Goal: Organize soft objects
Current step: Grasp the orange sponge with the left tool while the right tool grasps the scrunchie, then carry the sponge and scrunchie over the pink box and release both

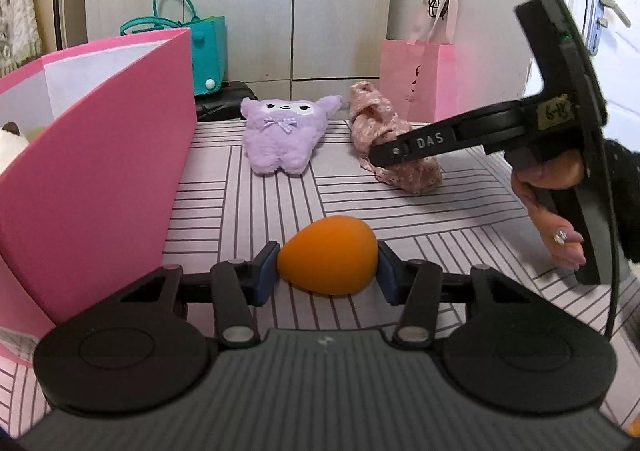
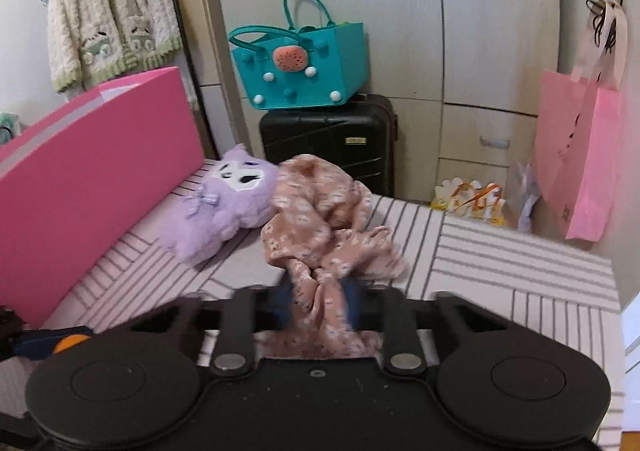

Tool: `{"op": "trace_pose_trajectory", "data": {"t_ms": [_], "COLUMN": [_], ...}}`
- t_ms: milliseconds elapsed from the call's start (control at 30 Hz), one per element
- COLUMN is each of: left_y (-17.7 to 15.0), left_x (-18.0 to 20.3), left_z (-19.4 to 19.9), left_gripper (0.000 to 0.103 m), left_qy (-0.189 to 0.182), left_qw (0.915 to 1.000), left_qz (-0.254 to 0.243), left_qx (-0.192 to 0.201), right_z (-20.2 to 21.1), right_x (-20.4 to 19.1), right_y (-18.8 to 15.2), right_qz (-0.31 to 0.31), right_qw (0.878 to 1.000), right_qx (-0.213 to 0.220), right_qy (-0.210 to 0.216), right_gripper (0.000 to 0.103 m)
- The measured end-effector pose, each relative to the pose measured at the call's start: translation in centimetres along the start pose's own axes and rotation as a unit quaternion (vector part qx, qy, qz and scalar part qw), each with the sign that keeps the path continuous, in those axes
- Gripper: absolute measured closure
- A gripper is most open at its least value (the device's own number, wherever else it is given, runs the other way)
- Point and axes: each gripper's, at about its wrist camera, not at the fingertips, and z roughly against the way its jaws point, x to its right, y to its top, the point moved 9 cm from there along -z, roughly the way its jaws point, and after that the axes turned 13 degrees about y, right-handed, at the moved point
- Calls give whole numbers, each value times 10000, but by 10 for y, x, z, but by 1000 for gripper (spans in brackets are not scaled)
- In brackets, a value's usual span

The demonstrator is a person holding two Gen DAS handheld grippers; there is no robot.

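An orange egg-shaped sponge (image 1: 327, 251) lies on the striped cover (image 1: 400, 211), and my left gripper (image 1: 327, 273) is shut on it, one blue pad on each side. My right gripper (image 2: 318, 305) is shut on a bunched pink floral cloth (image 2: 316, 211). In the left wrist view its black fingers (image 1: 412, 147) reach over the same cloth (image 1: 376, 123). A purple plush toy (image 1: 280, 139) lies face up beside the cloth, touching it in the right wrist view (image 2: 224, 207). A tall open pink box (image 1: 100, 171) stands at the left with a white plush partly showing inside (image 1: 10, 147).
A teal handbag (image 2: 304, 67) sits on a black suitcase (image 2: 332, 139) behind the bed. A pink paper bag (image 2: 580, 159) hangs at the right by the cupboards. A cream cardigan (image 2: 108, 11) hangs at the far left. A person's hand (image 1: 556, 211) grips the right tool.
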Motion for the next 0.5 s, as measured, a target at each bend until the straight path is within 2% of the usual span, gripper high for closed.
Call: {"op": "trace_pose_trajectory", "data": {"t_ms": [167,300,500], "left_y": [3,4,2], "left_x": [-3,-3,-2], "left_z": [3,7,14], "left_gripper": [54,54,54], "left_qy": [-23,-84,-256], "left_qw": [9998,9997,9994], "left_qz": [133,161,235], "left_qx": [111,180,80], "right_z": [18,35,62], "right_x": [-9,-16,-35], "right_y": [-8,-15,-29], "right_qz": [29,-152,-506], "right_qw": [9996,9992,9977], "right_qx": [166,307,413], "right_qy": [-246,-215,-196], "right_gripper": [87,87,87]}}
